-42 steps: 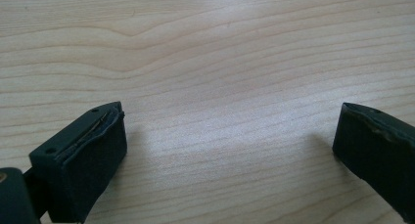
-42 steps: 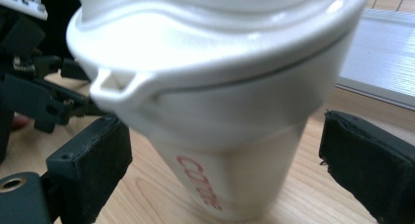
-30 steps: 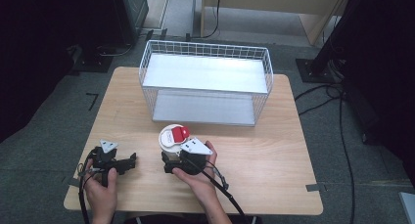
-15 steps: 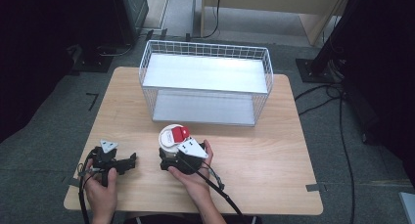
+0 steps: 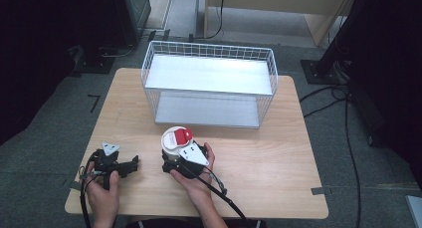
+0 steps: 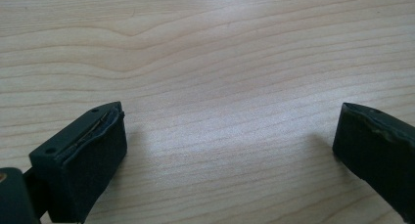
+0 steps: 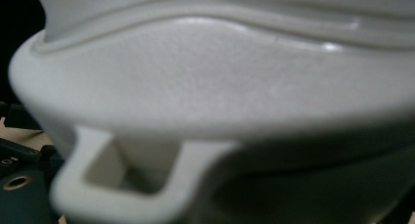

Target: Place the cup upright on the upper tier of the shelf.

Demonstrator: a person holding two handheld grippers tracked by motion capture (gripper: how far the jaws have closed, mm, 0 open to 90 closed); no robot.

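A round white container (image 5: pixel 175 139) with a red tab on its lid stands on the wooden table (image 5: pixel 278 153), just in front of the wire basket. My right gripper (image 5: pixel 175 161) is pressed against its near side, with a hand wrapped around the gripper. In the right gripper view the container's white rim and a small loop handle (image 7: pixel 147 185) sit very close and blurred, hiding the jaws. My left gripper (image 5: pixel 130 165) lies at the front left of the table, held by the other hand. Its black pads (image 6: pixel 93 160) stand wide apart over bare wood with nothing between them.
A white wire basket (image 5: pixel 209 83) with a pale flat floor stands at the back centre of the table. Cables trail from both grippers over the table's front edge. Dark stands and cables lie on the floor around the table.
My right gripper and hand have shifted slightly left along the container's near side. The container and my left gripper have stayed put.
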